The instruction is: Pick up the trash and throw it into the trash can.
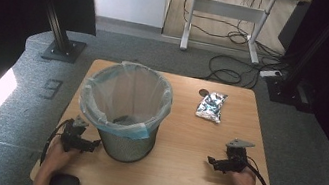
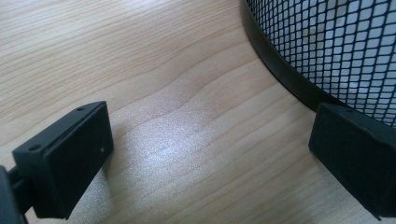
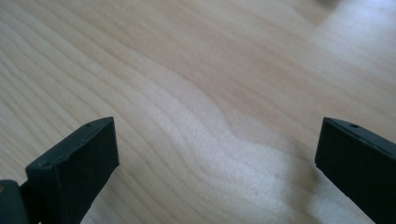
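Note:
A black mesh waste bin [image 1: 125,111] lined with a pale blue bag stands on the left half of the wooden table [image 1: 180,166]. A crumpled silver snack packet [image 1: 211,106] lies at the far right of the table. My left gripper [image 1: 92,144] rests low at the bin's near-left base, open, with bare wood between its jaws. In the left gripper view the bin's mesh wall [image 2: 345,46] curves past the right jaw. My right gripper [image 1: 212,161] sits near the front right, open over bare wood [image 3: 215,116], well short of the packet.
A round cable hole [image 1: 204,92] is in the table's far edge beside the packet. Grey carpet surrounds the table. Black stand bases [image 1: 63,50] sit at the back left and back right, and a desk with cables [image 1: 232,38] stands behind.

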Action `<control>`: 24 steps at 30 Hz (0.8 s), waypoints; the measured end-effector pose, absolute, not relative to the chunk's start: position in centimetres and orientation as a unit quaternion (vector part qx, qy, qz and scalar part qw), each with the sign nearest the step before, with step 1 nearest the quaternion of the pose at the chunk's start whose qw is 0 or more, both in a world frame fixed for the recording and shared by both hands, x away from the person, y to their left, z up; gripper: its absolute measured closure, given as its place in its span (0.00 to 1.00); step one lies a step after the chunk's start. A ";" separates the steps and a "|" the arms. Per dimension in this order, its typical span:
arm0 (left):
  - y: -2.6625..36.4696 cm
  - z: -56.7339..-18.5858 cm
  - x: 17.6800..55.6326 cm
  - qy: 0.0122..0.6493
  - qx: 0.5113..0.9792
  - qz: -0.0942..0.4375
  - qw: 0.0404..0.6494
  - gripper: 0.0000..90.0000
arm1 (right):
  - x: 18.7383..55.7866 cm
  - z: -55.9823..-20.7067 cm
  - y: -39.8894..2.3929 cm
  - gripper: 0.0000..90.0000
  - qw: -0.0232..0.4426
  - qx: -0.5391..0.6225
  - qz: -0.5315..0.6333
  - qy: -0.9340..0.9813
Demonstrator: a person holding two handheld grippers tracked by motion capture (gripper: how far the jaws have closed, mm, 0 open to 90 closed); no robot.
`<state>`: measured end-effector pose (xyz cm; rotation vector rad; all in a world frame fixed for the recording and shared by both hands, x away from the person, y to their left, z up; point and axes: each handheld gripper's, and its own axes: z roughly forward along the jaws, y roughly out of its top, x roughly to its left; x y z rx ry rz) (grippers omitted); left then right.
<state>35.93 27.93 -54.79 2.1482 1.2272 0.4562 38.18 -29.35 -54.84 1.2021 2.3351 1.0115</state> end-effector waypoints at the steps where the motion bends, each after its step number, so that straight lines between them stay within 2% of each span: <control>1: 27.9 -54.8 35.9 0.464 0.812 0.173 0.308 0.00 | 38.2 -54.8 -29.4 0.00 0.163 0.421 0.355 0.819; 24: 27.9 -54.8 35.9 0.465 0.812 0.173 0.308 0.00 | 41.6 -51.9 -29.3 0.00 0.180 0.453 0.344 0.803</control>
